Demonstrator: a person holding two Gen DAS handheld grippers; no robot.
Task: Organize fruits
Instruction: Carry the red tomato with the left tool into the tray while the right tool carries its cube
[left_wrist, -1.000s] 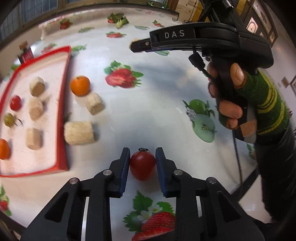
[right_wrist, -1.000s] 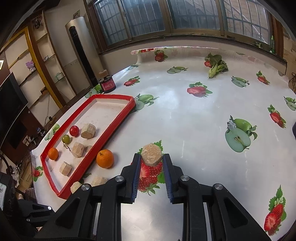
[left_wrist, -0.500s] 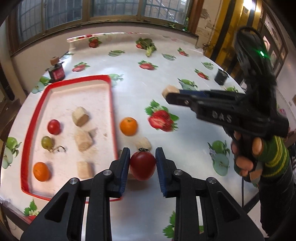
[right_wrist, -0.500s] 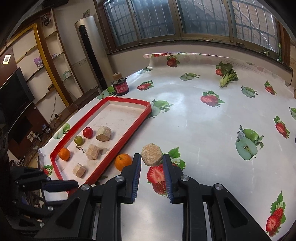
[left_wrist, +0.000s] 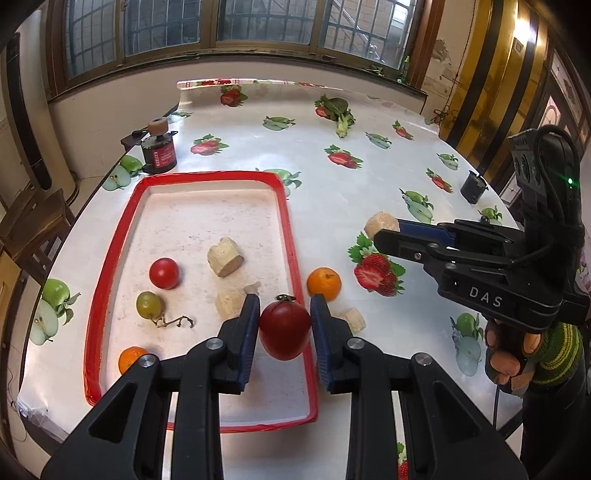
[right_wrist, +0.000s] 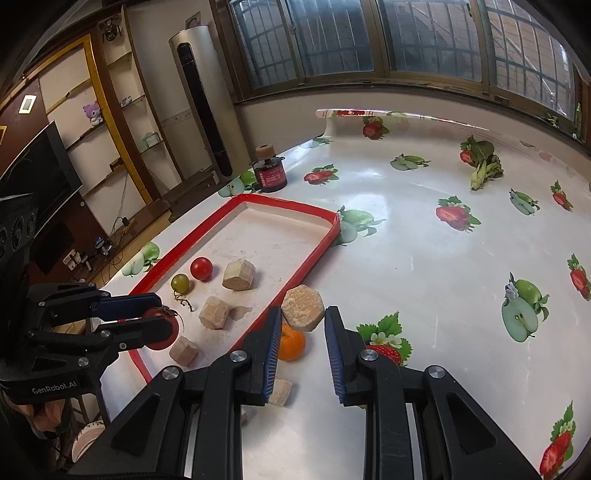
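Red tomatoes (left_wrist: 284, 329): 2; oranges (left_wrist: 324, 283): 2.

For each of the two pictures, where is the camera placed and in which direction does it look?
Left wrist: on the left gripper, looking down past its tomato at the red tray; right gripper and hand show.
Right wrist: on the right gripper, its beige block over the tray edge; left gripper shows.
Both share tray, orange, jar.
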